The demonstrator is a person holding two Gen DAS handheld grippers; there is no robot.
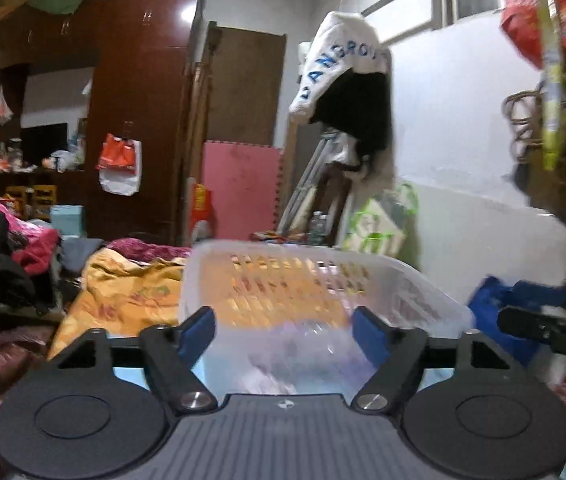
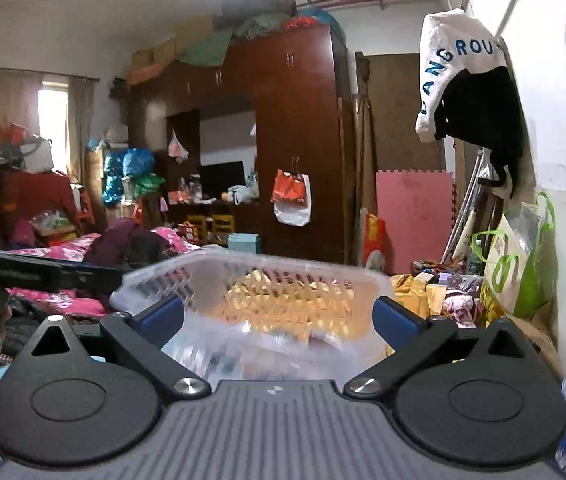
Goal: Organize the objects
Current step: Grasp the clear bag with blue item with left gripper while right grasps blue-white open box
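Note:
A clear slotted plastic basket [image 1: 323,280] sits just ahead of my left gripper [image 1: 285,330], which is open, its blue pads either side of the near rim. The same basket [image 2: 251,280] shows in the right wrist view, blurred, with indistinct items inside. My right gripper [image 2: 279,314] is open around the basket's near edge. The right gripper's black body [image 1: 543,328] shows at the right of the left wrist view. The left gripper's body [image 2: 43,272] shows at the left of the right wrist view.
An orange quilt [image 1: 123,292] lies on the bed behind the basket. Pink and dark clothes [image 1: 11,256] are piled at left. A blue bag [image 1: 495,308] and a green-and-white tote [image 2: 519,264] stand by the white wall at right. A dark wardrobe [image 2: 295,140] stands at the back.

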